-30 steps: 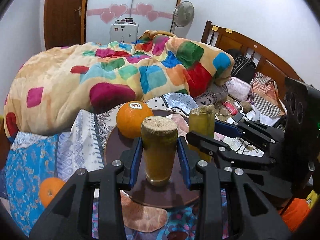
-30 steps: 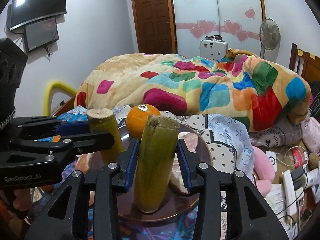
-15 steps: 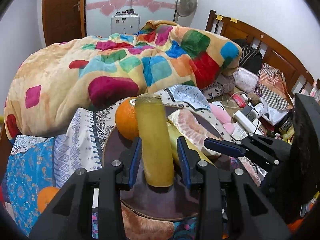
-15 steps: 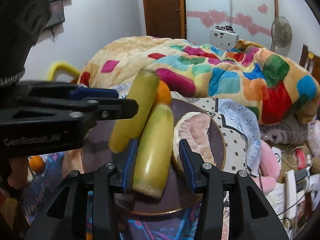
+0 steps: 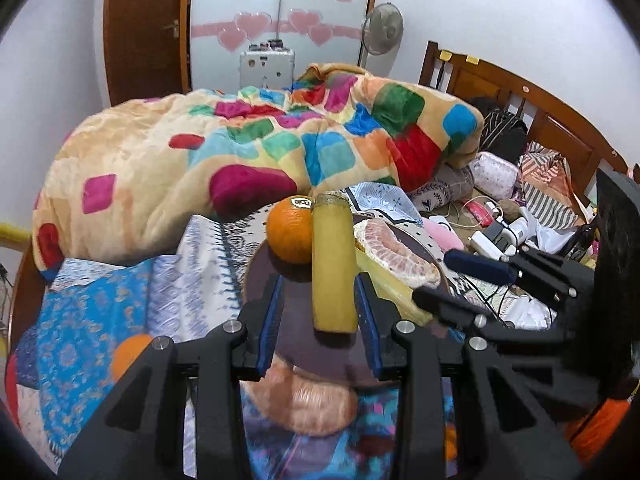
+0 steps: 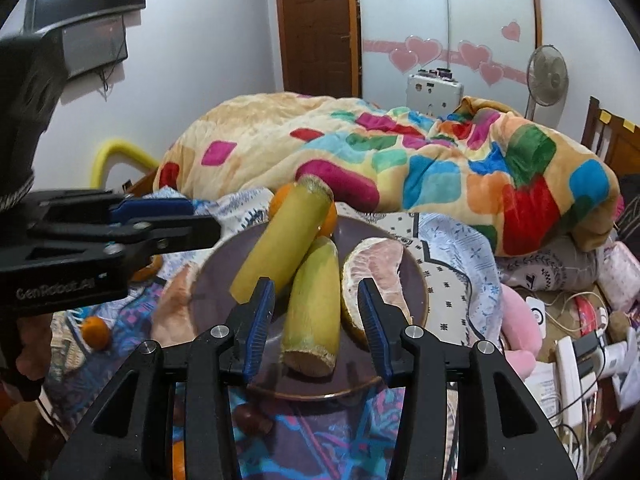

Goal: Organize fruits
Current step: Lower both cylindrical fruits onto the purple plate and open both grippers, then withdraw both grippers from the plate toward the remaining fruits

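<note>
A dark round plate [image 5: 264, 276] [image 6: 416, 284] on the bed holds two yellow-green sugarcane pieces, an orange [image 5: 289, 233] and a pomelo segment [image 5: 394, 250] [image 6: 378, 268]. One cane piece [image 5: 334, 264] [image 6: 282, 242] lies between the fingers of my left gripper [image 5: 319, 316], which is open with gaps on both sides. The other cane piece [image 6: 314, 304] lies flat between the fingers of my right gripper [image 6: 316, 312], also open. Each gripper shows in the other's view [image 5: 472, 288] [image 6: 132, 220].
Another pomelo segment [image 5: 308, 400] [image 6: 174, 308] lies beside the plate's near rim. A loose orange [image 5: 128, 354] [image 6: 95, 332] sits on the blue patterned sheet at left. A colourful blanket [image 5: 240, 152] is heaped behind. Cables and clutter [image 6: 576, 344] lie at right.
Both cane pieces went from upright in the grip to lying on the plate. Both grippers have opened and let go of them and have drawn back a little.
</note>
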